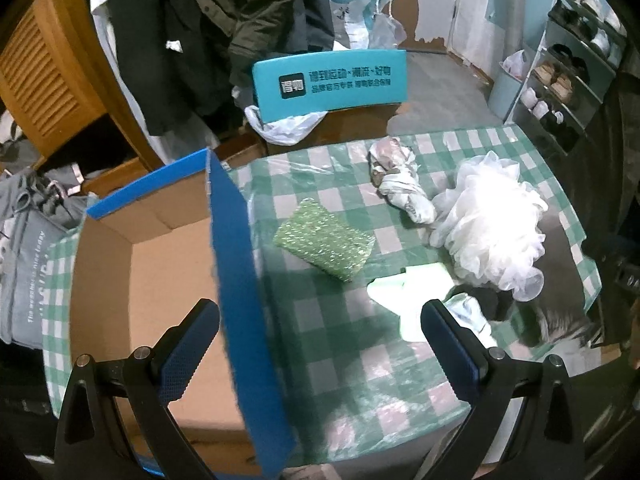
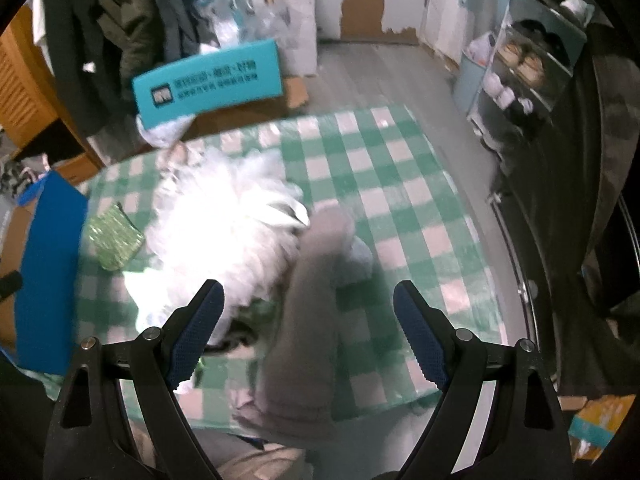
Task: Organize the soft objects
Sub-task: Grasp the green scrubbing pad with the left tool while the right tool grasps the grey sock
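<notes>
While both tongs hang above the checked tabletop, this is how things stand.

Box: an open cardboard box with blue outer walls sits at the left end of the tabletop; its brown floor shows bare as far as I can see.
Left tongs: the left tongs are spread wide and hold nothing, one finger over the box, the other over the cloth, straddling the blue wall.
Right tongs: the right tongs are likewise released, empty, above a grey-pink garment.
Scrub pad: a flat, green, glittery scouring pad lies just beside the box wall.
Bath pouf: a white, frilly mesh bath pouf sits to the right, overexposed.
Bundle: a crumpled whitish cloth bundle touches the pouf's far-left edge.
Garment: soft, thick, draped over the tabletop's near edge, blurred.
Surface: a green-and-white gingham cover under clear plastic.
Room: a teal printed board, hanging dark coats and a shoe rack stand behind.
</notes>
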Motion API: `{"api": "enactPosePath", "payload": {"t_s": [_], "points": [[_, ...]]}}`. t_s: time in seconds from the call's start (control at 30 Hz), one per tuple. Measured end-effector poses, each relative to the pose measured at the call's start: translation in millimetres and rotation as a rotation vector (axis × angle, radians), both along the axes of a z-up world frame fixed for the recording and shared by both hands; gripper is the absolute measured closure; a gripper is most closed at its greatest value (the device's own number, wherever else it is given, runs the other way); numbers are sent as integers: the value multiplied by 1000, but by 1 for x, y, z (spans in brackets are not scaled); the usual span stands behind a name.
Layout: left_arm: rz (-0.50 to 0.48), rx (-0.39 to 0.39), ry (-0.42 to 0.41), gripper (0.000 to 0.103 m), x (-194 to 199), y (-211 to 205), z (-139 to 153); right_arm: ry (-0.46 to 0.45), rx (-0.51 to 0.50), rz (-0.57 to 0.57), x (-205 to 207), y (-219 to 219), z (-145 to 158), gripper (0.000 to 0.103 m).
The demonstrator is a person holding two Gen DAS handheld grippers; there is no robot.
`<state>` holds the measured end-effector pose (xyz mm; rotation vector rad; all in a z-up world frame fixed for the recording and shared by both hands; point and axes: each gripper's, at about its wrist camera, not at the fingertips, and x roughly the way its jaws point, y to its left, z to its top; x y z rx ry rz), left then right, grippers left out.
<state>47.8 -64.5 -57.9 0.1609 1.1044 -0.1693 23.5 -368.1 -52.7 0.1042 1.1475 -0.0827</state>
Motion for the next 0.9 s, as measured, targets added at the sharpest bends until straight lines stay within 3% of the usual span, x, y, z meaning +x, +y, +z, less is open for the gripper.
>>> {"api": "enactPosePath", "payload": {"t_s": [0.7, 0.8, 0.87, 0.9], "points": [[-47, 35, 130, 1, 34, -24, -65, 195, 27, -27, 19, -5, -74, 18], [-44, 41, 145, 1, 40, -26, -73, 214, 22, -2, 21, 0, -81, 28], [-38, 40, 159, 1, 45, -27, -78, 233, 26, 17, 21, 1, -87, 39], [-35, 38, 163, 1, 48, -28, -80, 247, 24, 24, 21, 2, -89, 49]]}}
